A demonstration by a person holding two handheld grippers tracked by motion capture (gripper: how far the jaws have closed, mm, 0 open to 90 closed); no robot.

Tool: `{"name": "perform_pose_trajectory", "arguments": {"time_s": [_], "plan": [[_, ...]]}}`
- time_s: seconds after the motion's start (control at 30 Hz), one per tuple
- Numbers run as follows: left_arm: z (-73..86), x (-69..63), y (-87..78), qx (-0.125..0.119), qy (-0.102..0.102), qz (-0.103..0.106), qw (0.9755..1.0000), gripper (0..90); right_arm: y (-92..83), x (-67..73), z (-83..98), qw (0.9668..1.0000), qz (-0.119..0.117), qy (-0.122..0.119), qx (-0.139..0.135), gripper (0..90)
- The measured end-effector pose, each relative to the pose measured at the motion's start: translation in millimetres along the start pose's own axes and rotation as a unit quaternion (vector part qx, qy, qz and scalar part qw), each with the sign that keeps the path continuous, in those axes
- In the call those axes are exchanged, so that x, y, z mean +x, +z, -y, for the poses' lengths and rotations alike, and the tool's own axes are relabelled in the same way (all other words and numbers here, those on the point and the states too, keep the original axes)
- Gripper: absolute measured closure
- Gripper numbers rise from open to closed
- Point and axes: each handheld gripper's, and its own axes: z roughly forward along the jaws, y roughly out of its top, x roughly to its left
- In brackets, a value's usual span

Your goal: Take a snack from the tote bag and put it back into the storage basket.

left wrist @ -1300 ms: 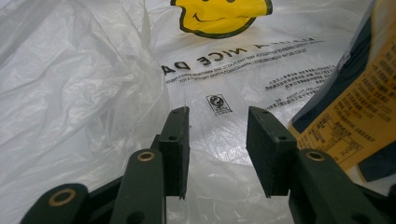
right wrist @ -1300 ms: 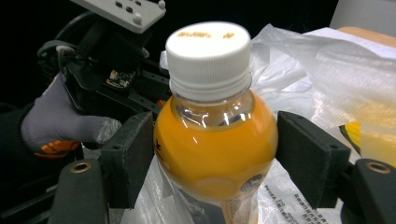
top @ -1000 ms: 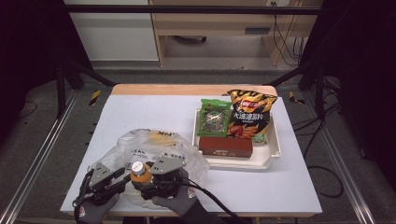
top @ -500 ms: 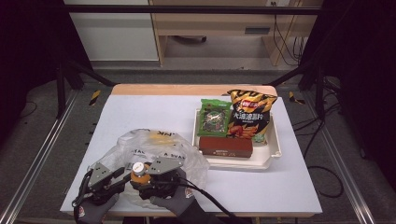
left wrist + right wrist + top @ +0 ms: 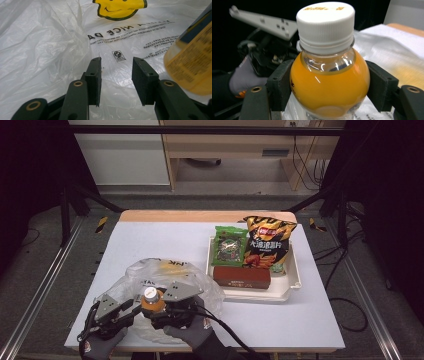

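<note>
A small bottle of orange juice (image 5: 151, 302) with a white cap stands upright over the near edge of a clear plastic bag (image 5: 165, 272). My right gripper (image 5: 153, 309) is shut on the bottle (image 5: 329, 85), one pad on each side of its round shoulder. My left gripper (image 5: 129, 312) lies just left of the bottle, and its grey plate (image 5: 267, 23) and gloved hand (image 5: 242, 78) show behind it. In the left gripper view my jaws (image 5: 117, 68) stand partly open over the printed bag (image 5: 50, 50), with nothing pressed between the pads. The bottle (image 5: 192, 65) is at their right.
A white tray (image 5: 289, 292) at the right of the table holds a chips bag (image 5: 267, 242), a green snack pack (image 5: 229, 245) and a dark red box (image 5: 241, 276). The bag and both hands sit close to the table's near edge.
The right gripper and the bottle have shifted only slightly. The left gripper has stayed where it was.
</note>
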Motion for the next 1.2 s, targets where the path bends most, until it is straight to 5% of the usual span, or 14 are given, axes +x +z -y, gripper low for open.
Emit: {"name": "perform_pose_trajectory", "arguments": {"time_s": [0.73, 1.2], "plan": [[-0.2, 0.0, -0.6, -0.005, 0.000, 0.001, 1.0000, 57.8, -59.1, -6.2, -53.8, 0.9981, 0.005, 0.000, -0.062, 30.4], [-14.7, -8.1, -23.1, -0.083, 0.023, 0.032, 0.9958, 33.2, -98.3, -35.6, -67.6, 0.9953, 0.062, 0.000, -0.074, 30.4]]}}
